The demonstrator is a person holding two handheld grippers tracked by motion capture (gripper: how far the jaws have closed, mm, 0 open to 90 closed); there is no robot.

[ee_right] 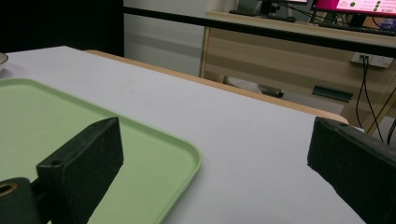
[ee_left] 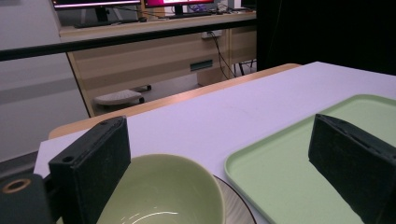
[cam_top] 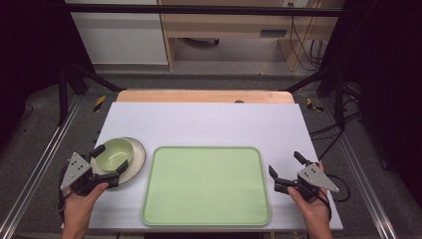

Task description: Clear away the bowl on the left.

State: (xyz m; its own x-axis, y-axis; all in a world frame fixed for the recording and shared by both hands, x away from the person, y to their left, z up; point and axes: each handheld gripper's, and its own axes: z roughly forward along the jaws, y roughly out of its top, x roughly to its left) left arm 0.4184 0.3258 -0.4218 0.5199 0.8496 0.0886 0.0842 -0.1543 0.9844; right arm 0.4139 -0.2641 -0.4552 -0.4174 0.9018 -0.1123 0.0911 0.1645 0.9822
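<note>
A pale green bowl [cam_top: 115,153] sits on a cream plate [cam_top: 138,160] at the table's left, just left of a large light green tray [cam_top: 206,185]. My left gripper [cam_top: 110,158] is open, and its jaws straddle the bowl's near side. In the left gripper view the bowl [ee_left: 159,191] lies low between the jaws, close to the left one, with the plate's rim [ee_left: 238,207] and the tray [ee_left: 289,172] to its right. My right gripper [cam_top: 286,165] is open and holds nothing, just right of the tray's right edge. In the right gripper view the tray's corner [ee_right: 154,154] lies by the left jaw.
A white sheet [cam_top: 209,122] covers the table, and a wooden strip [cam_top: 199,95] shows at its far edge. Black frame posts [cam_top: 62,84] stand at both far corners. Desks and cables [cam_top: 303,40] lie beyond the table.
</note>
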